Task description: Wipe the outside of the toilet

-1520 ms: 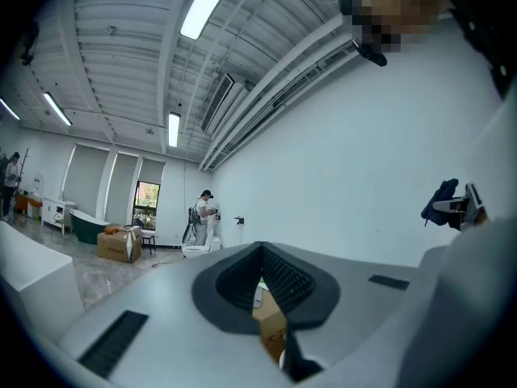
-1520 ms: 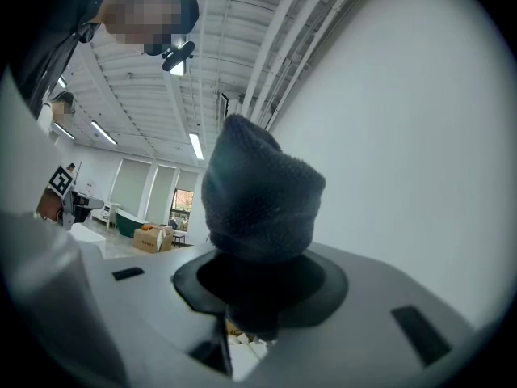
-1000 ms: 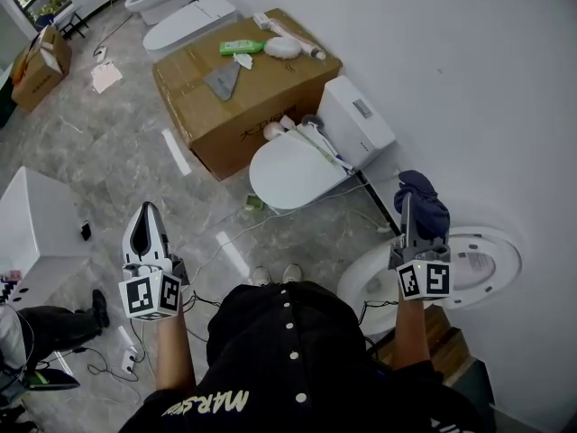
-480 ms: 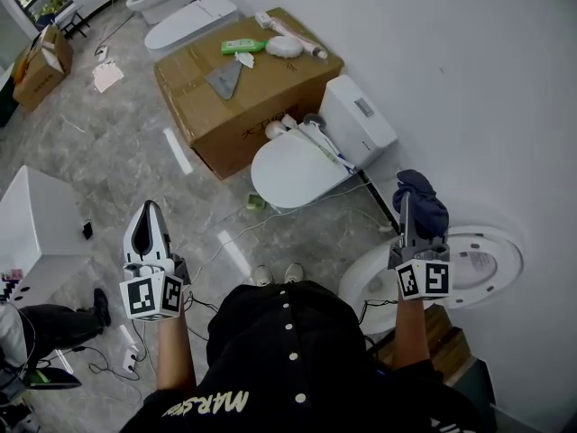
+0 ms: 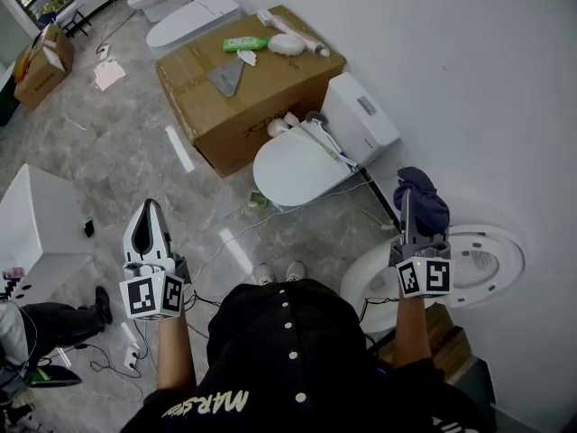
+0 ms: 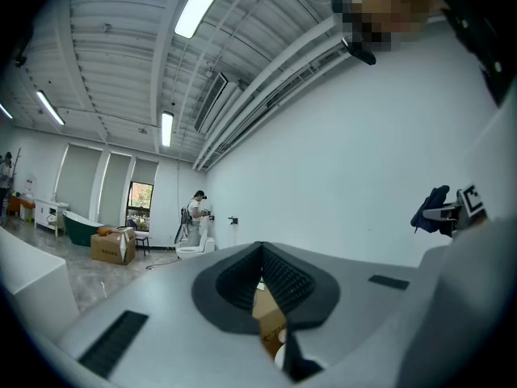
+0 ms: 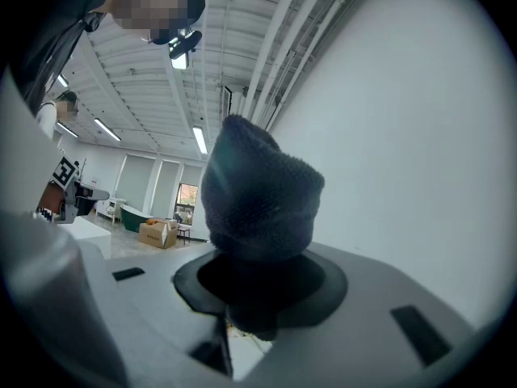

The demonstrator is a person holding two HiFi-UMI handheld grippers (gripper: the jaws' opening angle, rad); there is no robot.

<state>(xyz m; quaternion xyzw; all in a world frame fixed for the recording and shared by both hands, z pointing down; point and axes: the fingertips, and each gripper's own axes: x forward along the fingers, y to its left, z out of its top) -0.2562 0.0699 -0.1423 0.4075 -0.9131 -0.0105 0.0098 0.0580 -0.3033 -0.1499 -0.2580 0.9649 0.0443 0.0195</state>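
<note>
A white toilet (image 5: 297,168) with its lid down and its tank (image 5: 361,120) against the wall stands ahead of me in the head view. A second white toilet bowl (image 5: 478,269) with a round seat lies right under my right hand. My right gripper (image 5: 408,209) points upward, shut on a dark blue cloth (image 5: 421,197); that cloth (image 7: 258,200) bulges out of the jaws in the right gripper view. My left gripper (image 5: 149,209) is held up over the floor at the left, shut with nothing in it (image 6: 260,253).
A large cardboard box (image 5: 243,88) beside the toilet carries a green bottle (image 5: 245,44), a brush and a grey rag. Cables (image 5: 234,233) run across the marble floor. A white cabinet (image 5: 41,219) stands at the left. More toilets (image 5: 185,21) and a small box stand farther back.
Both grippers keep their places and grip. Only the head view has drifted slightly, so the box and toilet sit a little higher and to the right.
</note>
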